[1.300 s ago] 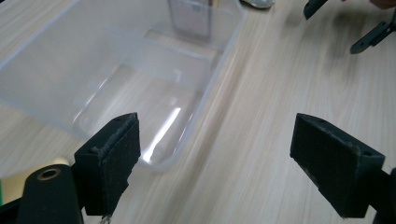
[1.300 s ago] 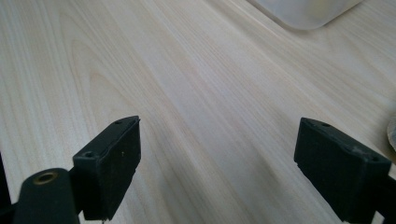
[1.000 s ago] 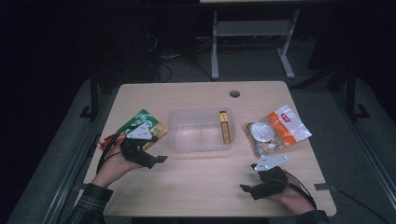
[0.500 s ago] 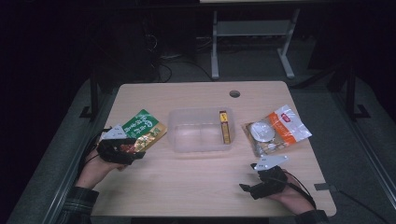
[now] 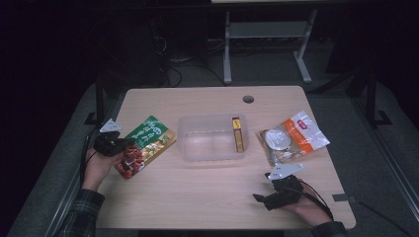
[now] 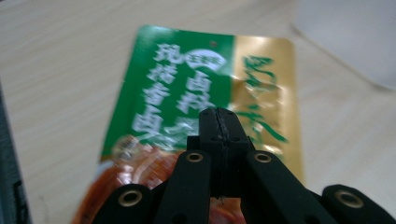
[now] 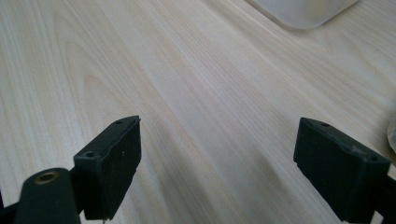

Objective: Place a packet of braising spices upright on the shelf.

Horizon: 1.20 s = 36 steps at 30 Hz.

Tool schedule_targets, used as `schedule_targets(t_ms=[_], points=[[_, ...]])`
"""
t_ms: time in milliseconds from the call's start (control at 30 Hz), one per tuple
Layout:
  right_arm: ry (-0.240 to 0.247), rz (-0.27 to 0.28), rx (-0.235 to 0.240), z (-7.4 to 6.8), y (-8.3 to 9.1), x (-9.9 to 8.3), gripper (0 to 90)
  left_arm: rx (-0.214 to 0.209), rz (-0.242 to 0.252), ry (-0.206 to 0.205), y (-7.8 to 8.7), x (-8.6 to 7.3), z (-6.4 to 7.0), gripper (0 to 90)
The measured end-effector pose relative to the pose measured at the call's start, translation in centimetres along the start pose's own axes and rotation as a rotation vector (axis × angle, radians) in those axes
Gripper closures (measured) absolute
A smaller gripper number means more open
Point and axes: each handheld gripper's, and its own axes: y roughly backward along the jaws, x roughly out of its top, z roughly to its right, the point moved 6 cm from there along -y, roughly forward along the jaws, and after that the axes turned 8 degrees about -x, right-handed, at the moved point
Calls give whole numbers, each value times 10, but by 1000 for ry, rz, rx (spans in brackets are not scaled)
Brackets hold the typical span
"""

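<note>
Left of the clear tub (image 5: 212, 137), just beside its near-left corner, lies the green-and-gold snack pouch (image 5: 146, 144), flat on the table (image 5: 207, 202). Left gripper (image 5: 118, 146) sits over the pouch's near end; in the left gripper view its jaws are pressed together with no gap, above the printed face of the pouch (image 6: 187, 93). Whether any film is caught between them cannot be told. Right gripper (image 5: 262, 199) rests well to the near-right of the tub, jaws spread wide over bare wood, holding nothing.

Step in hand, by judgement: the approach to picking up the pouch, likely for the tub. Next move calls for parting the jaws, then nipping an edge, since the pouch lies flat.

Long axis of the pouch runs diagonally: red-printed end points near-left, away from the tub; green top end points far-right, toward the tub's far-left corner. A slim yellow box (image 5: 237, 134) already lies inside the tub.
</note>
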Motion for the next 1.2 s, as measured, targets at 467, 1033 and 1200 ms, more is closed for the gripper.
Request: schedule_targets(t_ms=[467,1033,1200], points=[[-4,-14,10,2,-4,-1,149,117,-51,97,-55,20,-63,898],[-10,-21,9,3,-4,-3,149,127,-59,167,-73,6,-84,899],[-7,-20,7,2,-4,-3,149,108,-75,153,-74,7,-78,900]])
